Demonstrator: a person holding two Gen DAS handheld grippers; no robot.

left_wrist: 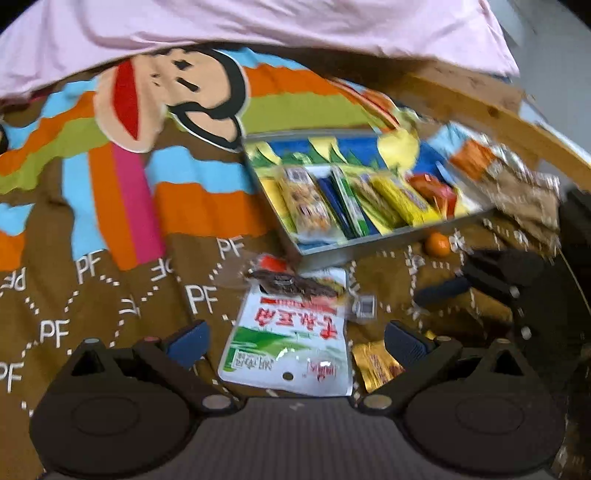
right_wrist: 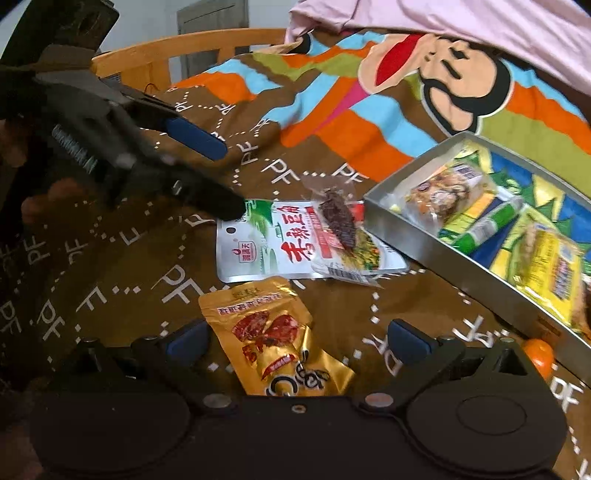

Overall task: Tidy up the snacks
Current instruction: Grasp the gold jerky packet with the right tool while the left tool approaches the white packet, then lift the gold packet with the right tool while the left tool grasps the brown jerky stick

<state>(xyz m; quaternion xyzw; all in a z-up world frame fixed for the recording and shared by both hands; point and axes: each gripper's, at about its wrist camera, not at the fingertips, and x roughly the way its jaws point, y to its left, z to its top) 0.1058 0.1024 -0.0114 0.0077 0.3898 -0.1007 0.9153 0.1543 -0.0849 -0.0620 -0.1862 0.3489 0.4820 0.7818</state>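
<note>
A white and green snack pouch (left_wrist: 291, 332) lies on the bedspread between the open jaws of my left gripper (left_wrist: 295, 341); it also shows in the right wrist view (right_wrist: 280, 240). A clear packet with a dark snack (left_wrist: 291, 280) (right_wrist: 338, 221) lies on its far end. A gold pouch (right_wrist: 280, 336) (left_wrist: 375, 363) lies between the open jaws of my right gripper (right_wrist: 297, 341). A metal tin (left_wrist: 317, 254) (right_wrist: 406, 229) holds several snack packs. Both grippers are empty.
A small orange (left_wrist: 437, 243) (right_wrist: 539, 356) lies by the tin. More packets (left_wrist: 509, 177) lie piled beyond the tin near the wooden bed frame (left_wrist: 491, 110). A pink blanket (left_wrist: 258, 26) covers the far bed. The left gripper's body (right_wrist: 110, 140) stands at the left.
</note>
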